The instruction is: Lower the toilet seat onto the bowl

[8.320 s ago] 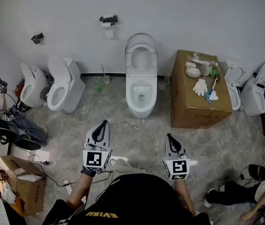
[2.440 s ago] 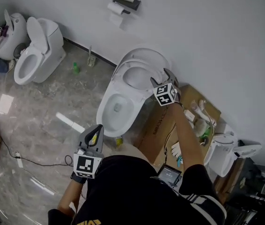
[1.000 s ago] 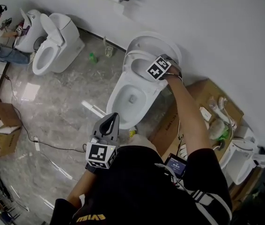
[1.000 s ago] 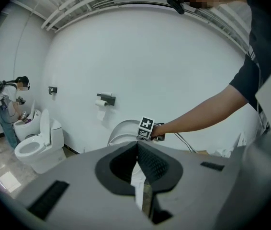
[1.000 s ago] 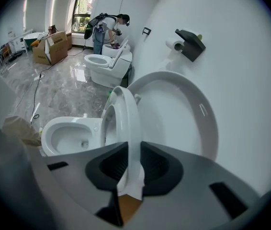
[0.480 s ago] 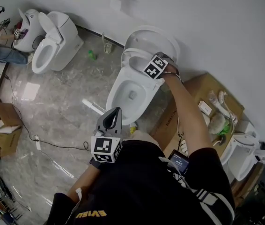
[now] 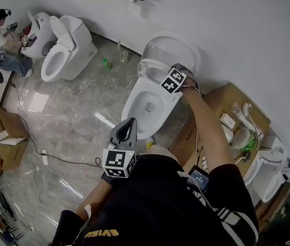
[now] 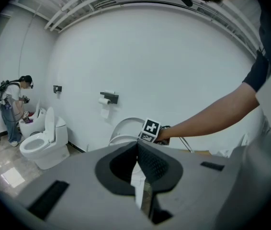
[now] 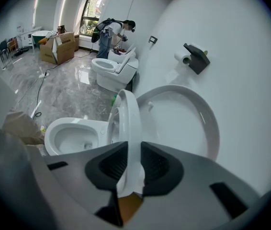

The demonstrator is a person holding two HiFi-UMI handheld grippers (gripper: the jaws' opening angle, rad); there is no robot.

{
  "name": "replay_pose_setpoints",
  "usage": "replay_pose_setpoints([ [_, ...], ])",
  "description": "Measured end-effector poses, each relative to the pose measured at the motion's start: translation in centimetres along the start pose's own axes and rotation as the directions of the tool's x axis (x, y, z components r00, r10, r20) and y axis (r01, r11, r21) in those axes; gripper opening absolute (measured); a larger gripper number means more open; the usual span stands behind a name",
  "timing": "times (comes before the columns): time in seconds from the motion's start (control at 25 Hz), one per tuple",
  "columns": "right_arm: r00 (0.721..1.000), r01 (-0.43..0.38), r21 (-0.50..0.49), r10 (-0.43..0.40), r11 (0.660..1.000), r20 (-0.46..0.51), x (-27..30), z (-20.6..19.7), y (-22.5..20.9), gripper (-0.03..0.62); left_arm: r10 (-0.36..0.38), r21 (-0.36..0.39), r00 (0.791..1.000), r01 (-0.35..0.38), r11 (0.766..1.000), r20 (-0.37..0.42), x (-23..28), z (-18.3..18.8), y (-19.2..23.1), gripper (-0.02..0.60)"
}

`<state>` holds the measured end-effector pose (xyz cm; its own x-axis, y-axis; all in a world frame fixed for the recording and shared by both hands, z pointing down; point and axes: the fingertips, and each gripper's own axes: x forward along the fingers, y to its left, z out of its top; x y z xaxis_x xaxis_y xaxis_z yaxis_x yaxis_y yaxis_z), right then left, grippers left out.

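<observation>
two grippers: the right gripper (image 9: 128,150) pinches the seat (image 9: 127,114) by its rim, and the seat stands tipped up between the lid (image 9: 188,121) and the bowl (image 9: 71,128). the left gripper (image 8: 136,150) is closed and holds nothing.

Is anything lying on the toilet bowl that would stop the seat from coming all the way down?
Nothing visible does. The right hand-held gripper is shut on the seat, which stands tilted off the raised lid, and the bowl rim under it looks bare.
</observation>
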<state>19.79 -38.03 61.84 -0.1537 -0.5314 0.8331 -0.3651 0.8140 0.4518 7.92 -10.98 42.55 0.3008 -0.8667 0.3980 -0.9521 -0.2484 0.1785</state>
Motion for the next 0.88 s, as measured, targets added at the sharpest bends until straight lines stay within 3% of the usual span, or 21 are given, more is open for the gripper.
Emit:
replay_pose_setpoints([
  [0.48, 0.999, -0.006, -0.022, 0.007, 1.0, 0.037, -1.2, 0.5, 3.3, 0.077, -0.01, -0.022, 1.0, 0.011, 1.0, 0.015, -1.1, -0.6, -0.4, 0.012],
  [0.88, 0.999, -0.043, -0.024, 0.043, 0.999, -0.002, -1.8, -0.4, 5.7, 0.086, -0.012, -0.046, 0.998, 0.014, 0.999, 0.057, -0.8, -0.3, -0.9, 0.012],
])
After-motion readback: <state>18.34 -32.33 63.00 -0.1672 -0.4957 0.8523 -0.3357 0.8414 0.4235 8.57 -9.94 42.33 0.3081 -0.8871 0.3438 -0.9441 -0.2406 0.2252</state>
